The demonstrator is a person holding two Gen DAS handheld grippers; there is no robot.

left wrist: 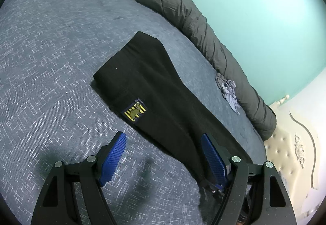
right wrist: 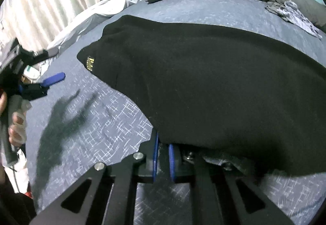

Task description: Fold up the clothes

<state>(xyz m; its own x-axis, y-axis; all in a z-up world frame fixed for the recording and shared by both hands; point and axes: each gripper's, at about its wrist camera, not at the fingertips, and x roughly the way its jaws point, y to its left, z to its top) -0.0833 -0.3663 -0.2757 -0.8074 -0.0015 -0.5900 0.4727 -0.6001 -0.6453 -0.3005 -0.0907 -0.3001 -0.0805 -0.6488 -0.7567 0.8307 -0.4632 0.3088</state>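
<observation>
A black garment [left wrist: 154, 86] with a yellow and blue patch [left wrist: 135, 110] lies folded lengthwise on the blue patterned bed cover [left wrist: 51, 62]. My left gripper [left wrist: 163, 139] is open and empty, just above the cover at the garment's near edge, its right finger over the cloth. In the right wrist view the black garment [right wrist: 214, 82] fills the middle. My right gripper [right wrist: 163, 141] is shut on the garment's near edge, its blue fingertips [right wrist: 155, 143] tucked under the cloth. The left gripper [right wrist: 53, 79] shows at the left, held by a hand.
A rolled grey duvet [left wrist: 203, 31] lies along the far side by the teal wall. A small crumpled grey cloth [left wrist: 228, 88] sits next to it. A white sheet [right wrist: 81, 21] and curtain are at the bed's far left. A padded cream headboard [left wrist: 289, 151] stands at right.
</observation>
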